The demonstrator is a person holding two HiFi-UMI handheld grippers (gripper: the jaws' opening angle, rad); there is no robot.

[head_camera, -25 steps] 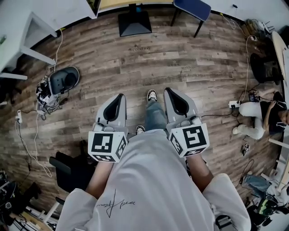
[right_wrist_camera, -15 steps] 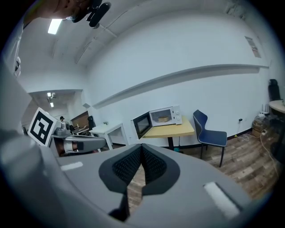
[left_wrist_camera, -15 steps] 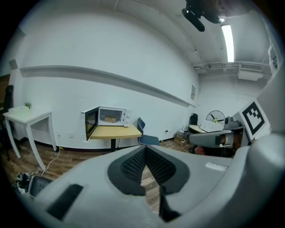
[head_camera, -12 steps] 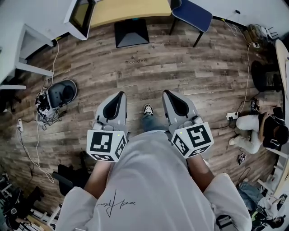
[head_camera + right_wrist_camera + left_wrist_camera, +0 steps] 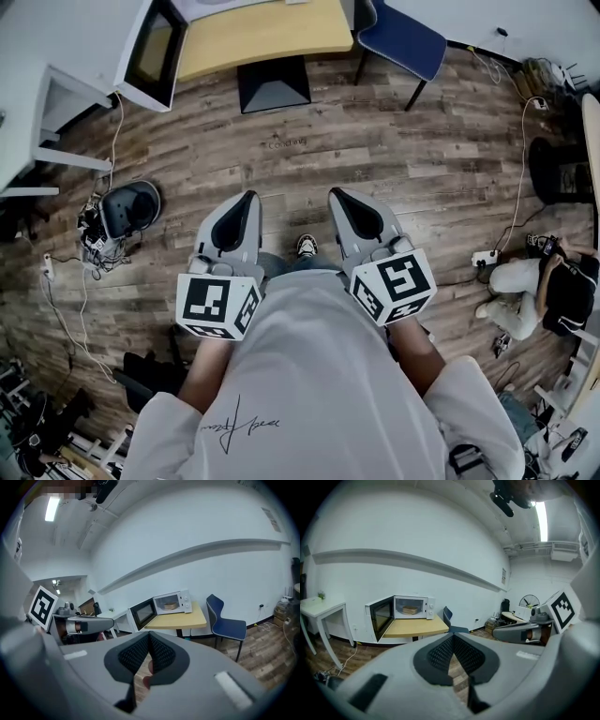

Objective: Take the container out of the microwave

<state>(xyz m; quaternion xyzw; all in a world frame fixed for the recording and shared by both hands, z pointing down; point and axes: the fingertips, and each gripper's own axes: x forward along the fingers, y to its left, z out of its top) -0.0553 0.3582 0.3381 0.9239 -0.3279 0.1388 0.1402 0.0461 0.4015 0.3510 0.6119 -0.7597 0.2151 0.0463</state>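
floor (image 5: 375, 159): open wood planks between the person and the target, so judged an approach stage, nothing reached yet.
bench (image 5: 417, 627): yellow top against the far wall, carries the microwave. A blue chair (image 5: 227, 620) stands just beside it.
microwave (image 5: 410, 607): white, sits at the bench's left end, well apart from both grippers.
door (image 5: 380, 616): swung fully open to the left, so the cavity is clear for a straight reach.
left hand-held gripper (image 5: 452, 637): pads together, nothing between them. Held low in front and aimed at the microwave. Judged carry posture.
right hand-held gripper (image 5: 148, 635): pads together, nothing clamped. Rides level with the left one, near it.
container (image 5: 410, 610): tan, low, inside the cavity on its floor, untouched.
cut off: the head view crops the microwave body at the top edge, leaving only the door and part of the bench.
hard to make out: container's shape, lid and contents are too small to read. A pinkish patch shows in the slot under the right pads, can't identify it.
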